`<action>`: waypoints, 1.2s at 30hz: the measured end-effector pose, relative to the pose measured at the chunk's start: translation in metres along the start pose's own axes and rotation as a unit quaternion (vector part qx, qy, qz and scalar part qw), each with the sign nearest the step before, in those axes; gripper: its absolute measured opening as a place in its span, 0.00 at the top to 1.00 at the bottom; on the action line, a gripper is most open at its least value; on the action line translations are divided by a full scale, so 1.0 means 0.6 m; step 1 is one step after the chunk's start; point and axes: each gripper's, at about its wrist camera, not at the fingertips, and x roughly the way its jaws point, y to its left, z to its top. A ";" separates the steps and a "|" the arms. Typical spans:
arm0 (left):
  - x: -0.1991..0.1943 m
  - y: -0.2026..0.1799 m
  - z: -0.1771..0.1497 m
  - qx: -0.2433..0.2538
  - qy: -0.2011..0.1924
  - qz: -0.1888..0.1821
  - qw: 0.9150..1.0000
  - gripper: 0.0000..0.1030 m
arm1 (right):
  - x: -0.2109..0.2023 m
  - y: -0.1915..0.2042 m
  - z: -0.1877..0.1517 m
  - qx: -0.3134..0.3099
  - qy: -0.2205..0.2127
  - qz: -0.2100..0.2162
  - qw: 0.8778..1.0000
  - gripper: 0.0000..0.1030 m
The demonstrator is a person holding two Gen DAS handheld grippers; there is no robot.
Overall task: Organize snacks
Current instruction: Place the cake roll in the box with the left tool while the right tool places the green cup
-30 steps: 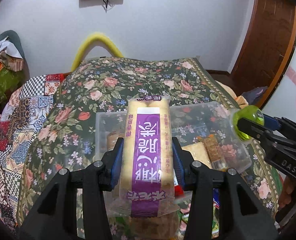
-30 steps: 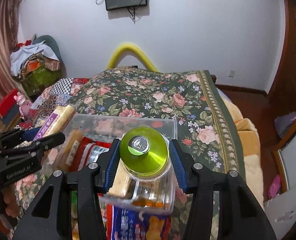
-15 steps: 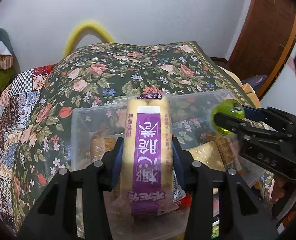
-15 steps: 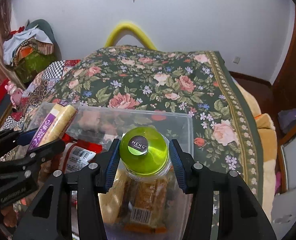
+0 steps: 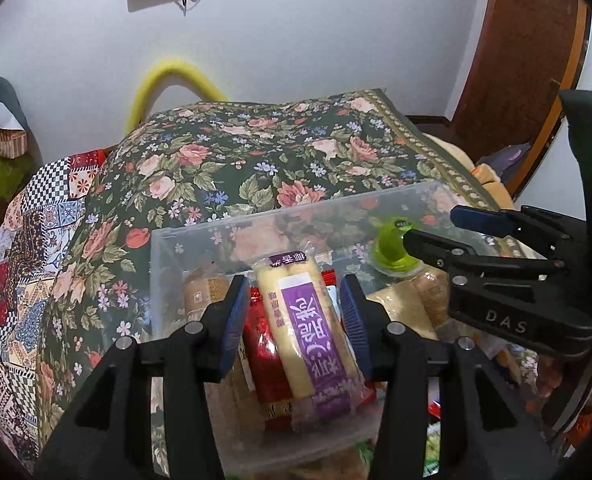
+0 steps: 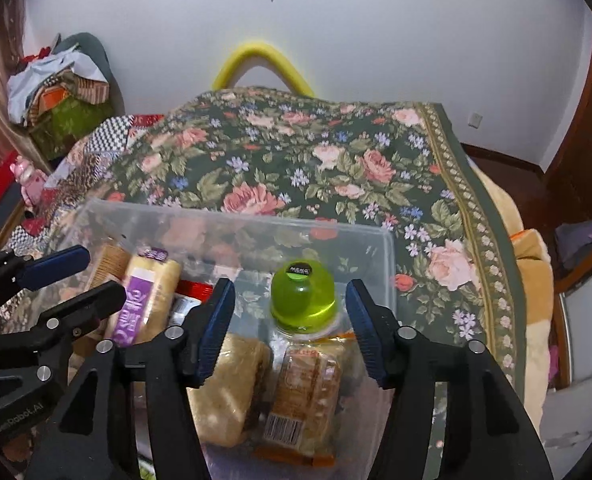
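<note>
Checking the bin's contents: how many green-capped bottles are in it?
1. The bottle stands at the bin's far right side, between the open fingers of the right tool. Others may be hidden beneath the snack packs.

Purple-yellow snack pack (image 5: 309, 336), green jar lid (image 6: 303, 295), floral dk-green bedspread (image 5: 256, 160)

White letters "DAS" stand on the black body of the right gripper (image 5: 427, 228) in the left wrist view. The round black sticker on the green domed jar lid (image 6: 303, 298) reads "MENG". The purple band on the long yellow snack packet (image 5: 307, 332) carries white Chinese characters, not clearly legible.
</note>
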 end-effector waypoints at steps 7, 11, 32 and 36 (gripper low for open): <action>-0.067 0.008 -0.012 -0.002 -0.026 -0.006 1.000 0.41 | -0.069 0.000 -0.018 -0.007 -0.035 0.001 0.999 0.31; -0.093 0.012 -0.033 -0.001 -0.024 -0.005 1.000 0.34 | -0.098 -0.003 -0.043 -0.006 -0.040 0.007 0.999 0.25; -0.063 0.015 -0.184 -0.026 0.064 -0.018 0.997 0.12 | -0.077 -0.020 -0.203 0.012 0.034 0.005 0.999 0.05; -0.034 0.003 -0.196 -0.018 0.083 -0.018 0.996 0.12 | -0.066 -0.020 -0.210 0.013 0.044 0.013 0.999 0.05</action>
